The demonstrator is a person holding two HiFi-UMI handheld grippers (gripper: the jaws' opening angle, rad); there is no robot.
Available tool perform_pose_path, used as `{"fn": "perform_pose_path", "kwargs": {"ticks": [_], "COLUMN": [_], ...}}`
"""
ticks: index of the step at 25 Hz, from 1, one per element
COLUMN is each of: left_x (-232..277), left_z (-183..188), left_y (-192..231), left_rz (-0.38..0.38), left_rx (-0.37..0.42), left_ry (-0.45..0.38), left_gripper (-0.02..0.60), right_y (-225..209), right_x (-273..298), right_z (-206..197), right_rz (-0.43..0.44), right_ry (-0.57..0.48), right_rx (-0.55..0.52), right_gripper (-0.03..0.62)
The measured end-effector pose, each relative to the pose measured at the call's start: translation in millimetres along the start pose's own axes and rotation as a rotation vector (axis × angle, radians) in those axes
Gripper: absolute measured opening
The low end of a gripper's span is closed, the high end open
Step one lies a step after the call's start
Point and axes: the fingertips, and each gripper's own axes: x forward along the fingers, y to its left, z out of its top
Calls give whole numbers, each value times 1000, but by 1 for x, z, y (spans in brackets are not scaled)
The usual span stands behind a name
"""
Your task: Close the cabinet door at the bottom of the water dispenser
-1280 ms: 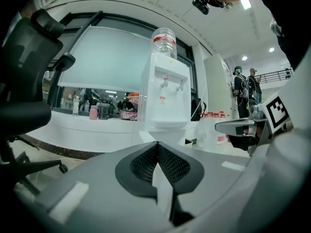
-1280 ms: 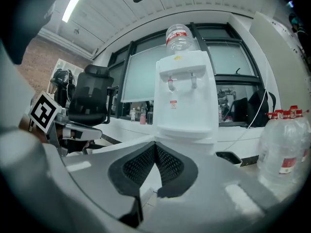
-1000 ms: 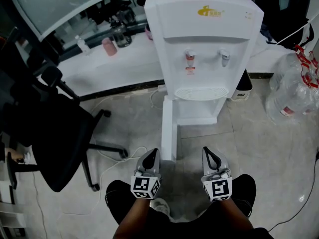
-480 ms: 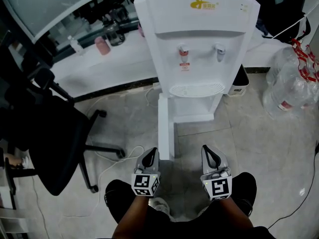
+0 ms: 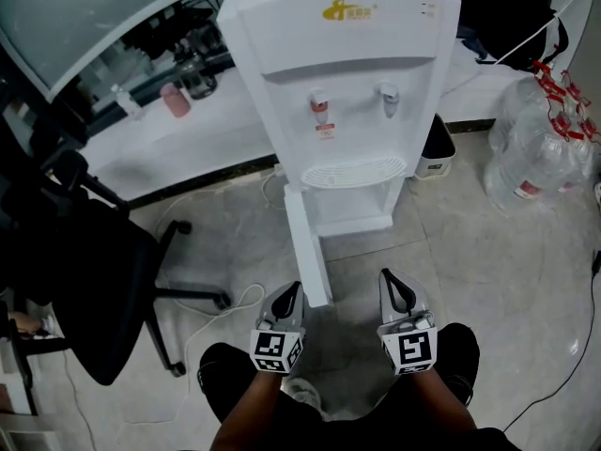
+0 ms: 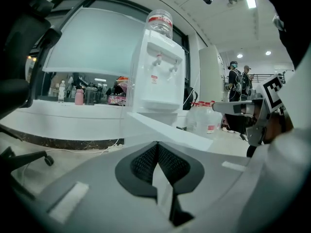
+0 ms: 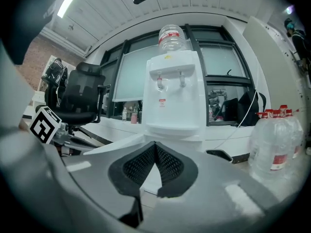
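The white water dispenser (image 5: 343, 92) stands against the counter. Its bottom cabinet door (image 5: 307, 244) is swung open and sticks out edge-on toward me. My left gripper (image 5: 291, 290) hovers just short of the door's near end, slightly to its left, and is shut with nothing held. My right gripper (image 5: 387, 277) is shut and empty, to the right of the door, in front of the open cabinet. In the left gripper view the door (image 6: 170, 132) runs just beyond the shut left gripper (image 6: 156, 144). In the right gripper view the dispenser (image 7: 172, 91) stands straight ahead of the right gripper (image 7: 154, 144).
A black office chair (image 5: 84, 271) stands at the left, with a white cable (image 5: 221, 299) on the floor beside it. Large water bottles (image 5: 535, 148) sit at the right. A small bin (image 5: 435, 148) is beside the dispenser. A pink cup (image 5: 174, 100) rests on the white counter (image 5: 216, 130).
The dispenser and its open door have drifted left and slightly up in the head view. Both grippers stay shut and in nearly the same place in the picture.
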Motion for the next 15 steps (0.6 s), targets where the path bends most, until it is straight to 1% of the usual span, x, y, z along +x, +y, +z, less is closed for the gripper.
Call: {"fn": "perform_pose_path", "kwargs": {"ticks": [4, 10, 15], "left_x": [11, 27, 42], "left_z": [2, 7, 9], "left_y": [-10, -17, -31], "left_rz": [-41, -64, -95], "left_rx": [4, -2, -7], "left_ry": [-3, -21, -26], "left_gripper": [17, 17, 17], "right_y": [-8, -12, -20], "right_x": [-4, -5, -8], "right_z": [3, -8, -11], "right_rz": [-15, -13, -31], "right_ry": [-9, 12, 21], "right_rx": [-18, -3, 1], "right_gripper": [3, 3, 3]}}
